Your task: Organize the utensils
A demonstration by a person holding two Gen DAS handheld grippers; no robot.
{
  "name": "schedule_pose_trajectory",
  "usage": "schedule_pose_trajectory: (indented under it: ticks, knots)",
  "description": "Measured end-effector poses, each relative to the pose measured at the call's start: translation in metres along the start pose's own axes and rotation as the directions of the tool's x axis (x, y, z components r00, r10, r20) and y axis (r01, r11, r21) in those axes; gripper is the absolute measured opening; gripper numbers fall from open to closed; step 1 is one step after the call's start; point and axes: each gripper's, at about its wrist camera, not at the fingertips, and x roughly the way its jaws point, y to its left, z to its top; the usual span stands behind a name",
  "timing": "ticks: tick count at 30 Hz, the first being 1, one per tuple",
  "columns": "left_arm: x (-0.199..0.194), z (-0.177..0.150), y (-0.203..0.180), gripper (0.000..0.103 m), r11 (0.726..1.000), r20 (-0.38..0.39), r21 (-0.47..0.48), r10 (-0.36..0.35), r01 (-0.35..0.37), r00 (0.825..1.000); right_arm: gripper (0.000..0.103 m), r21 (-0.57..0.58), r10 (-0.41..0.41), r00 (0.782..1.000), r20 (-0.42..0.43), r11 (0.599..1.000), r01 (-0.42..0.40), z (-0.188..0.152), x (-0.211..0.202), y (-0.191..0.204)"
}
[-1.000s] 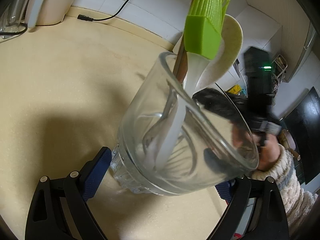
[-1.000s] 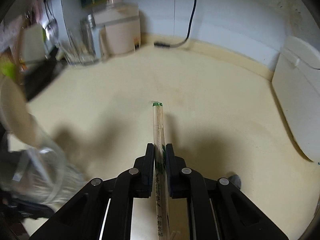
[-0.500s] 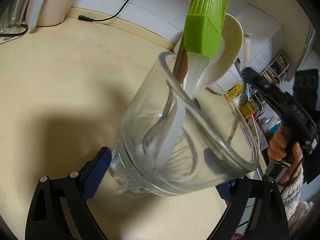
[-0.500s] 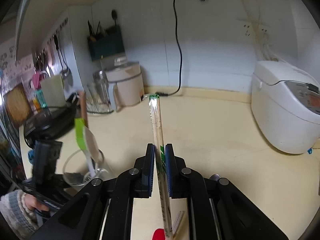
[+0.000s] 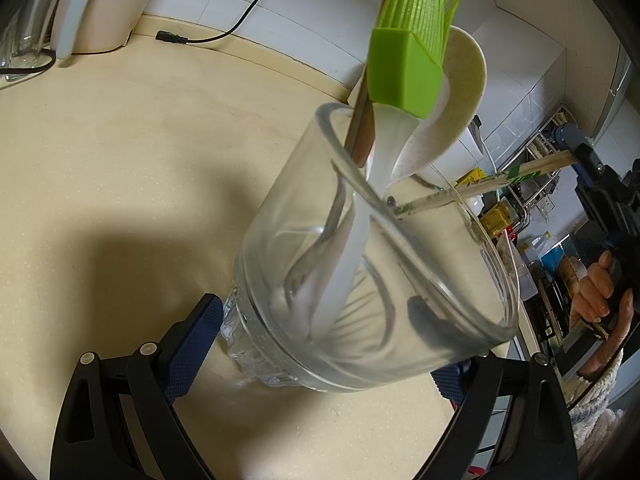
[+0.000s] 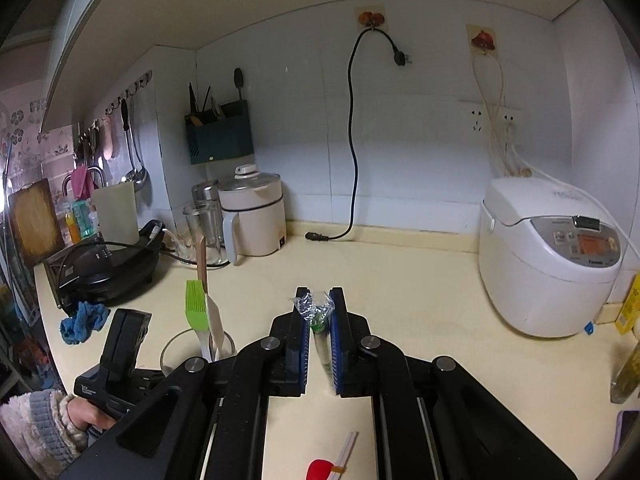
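Left wrist view: the glass jar [image 5: 372, 280] is clamped at its base between the jaws of the left gripper [image 5: 324, 348]. A green brush [image 5: 408, 56], a speckled spoon [image 5: 448, 108] and a wooden handle [image 5: 360, 128] are already stowed in it.

Right wrist view: wrapped chopsticks [image 6: 320, 320] are held tight in the narrow jaws of the right gripper [image 6: 319, 300], right of the jar. Their insertion is judged outstanding, and a red-tipped item [image 6: 320, 470] is left on the near counter [image 6: 400, 280].

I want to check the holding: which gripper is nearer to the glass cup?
Left. The left gripper has a finger on each side of the glass cup base. The right gripper, shut on wrapped chopsticks, is off to the cup's side.
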Motion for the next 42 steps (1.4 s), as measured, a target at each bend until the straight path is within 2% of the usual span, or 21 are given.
schedule_pose_trajectory:
  ticks: [9,15,21,25,28,34,42]
  knots:
    - [0.0,0.0,0.0,0.095,1.0,0.0,0.0,0.0,0.0,1.0,0.009,0.008,0.011,0.999,-0.035,1.0,-0.011,-0.005,0.011,0.0]
    - [0.0,0.0,0.0,0.095,1.0,0.0,0.0,0.0,0.0,1.0,0.009,0.062,0.064,0.996,-0.065,0.996,-0.06,-0.011,0.026,-0.004]
    - [0.0,0.0,0.0,0.095,1.0,0.0,0.0,0.0,0.0,1.0,0.009,0.101,0.072,0.993,-0.097,0.993,-0.062,-0.018,0.033,-0.013]
    - [0.0,0.0,0.0,0.095,1.0,0.0,0.0,0.0,0.0,1.0,0.011,0.107,0.095,0.984,-0.152,0.991,-0.079,-0.025,0.032,-0.019]
    - [0.0,0.0,0.0,0.095,1.0,0.0,0.0,0.001,-0.001,1.0,0.016,0.078,0.087,0.97,-0.229,0.994,-0.071,-0.044,0.033,-0.019]
    - [0.0,0.0,0.0,0.095,1.0,0.0,0.0,0.0,0.0,1.0,0.016,0.076,0.072,0.927,-0.367,0.996,-0.048,-0.09,0.05,-0.018]
    - [0.0,0.0,0.0,0.095,1.0,0.0,0.0,0.0,0.0,1.0,0.024,-0.015,0.023,0.893,-0.449,0.999,-0.034,-0.1,0.091,-0.001]
